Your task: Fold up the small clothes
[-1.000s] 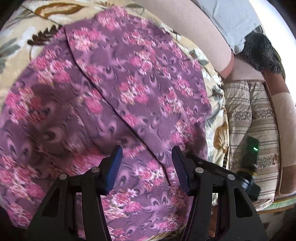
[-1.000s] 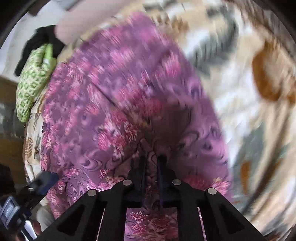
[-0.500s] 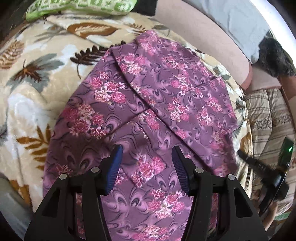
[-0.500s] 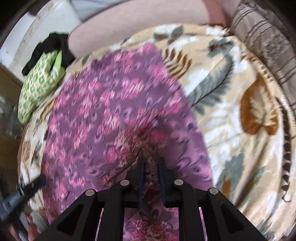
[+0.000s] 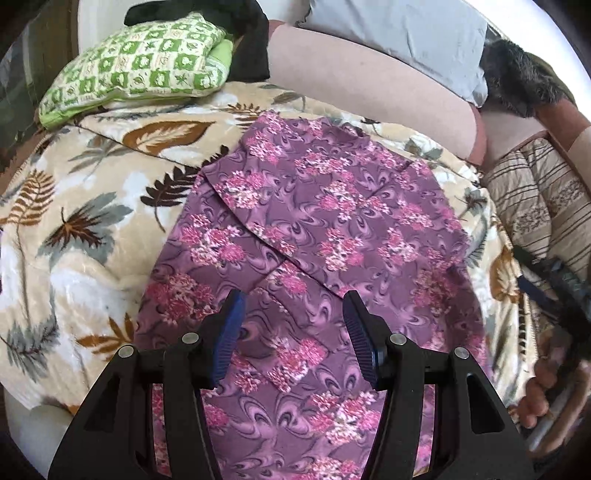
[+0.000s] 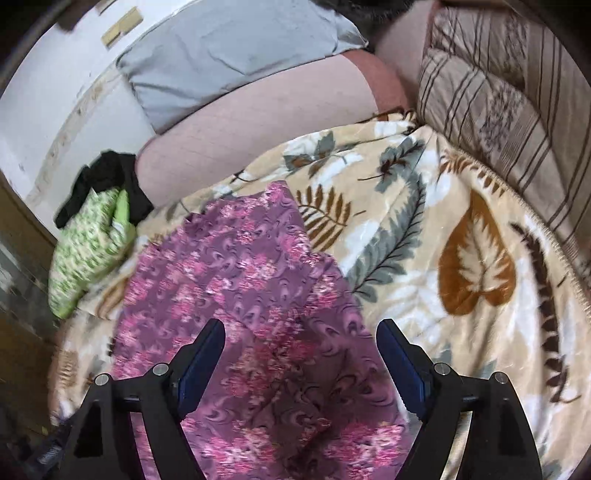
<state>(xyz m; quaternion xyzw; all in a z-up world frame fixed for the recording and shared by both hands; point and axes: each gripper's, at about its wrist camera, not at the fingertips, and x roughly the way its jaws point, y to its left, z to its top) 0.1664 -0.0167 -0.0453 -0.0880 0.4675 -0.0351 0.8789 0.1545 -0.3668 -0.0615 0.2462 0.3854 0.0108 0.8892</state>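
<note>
Hovering over the cloth, the left gripper (image 5: pixel 291 321) had its jaws spread wide with nothing between them; the purple floral garment (image 5: pixel 325 229) showed plainly through the gap. The right gripper (image 6: pixel 297 354) was likewise released, jaws apart, above the near end of the same garment (image 6: pixel 251 295), holding nothing.

Garment lay flat on the leaf-print blanket (image 5: pixel 85 229). In the left wrist view a folded-over panel ran diagonally, its edge going from about 10 o'clock down toward 4 o'clock just beyond the fingertips. Judgement: one fold is laid, and both grippers stood off so the cloth could settle without being dragged.

Outward: green checked pillow (image 5: pixel 136 70) at 11 o'clock with a dark item (image 5: pixel 251 51) behind it; pinkish bolster (image 5: pixel 369 85) at 12 to 1 o'clock, grey pillow (image 5: pixel 406 33) above it; striped quilt (image 5: pixel 546 206) at 3 o'clock.

Judgement: next fold probably needs a fresh grip on a free edge; the right view was slightly blurred, so edge detail there was uncertain.
</note>
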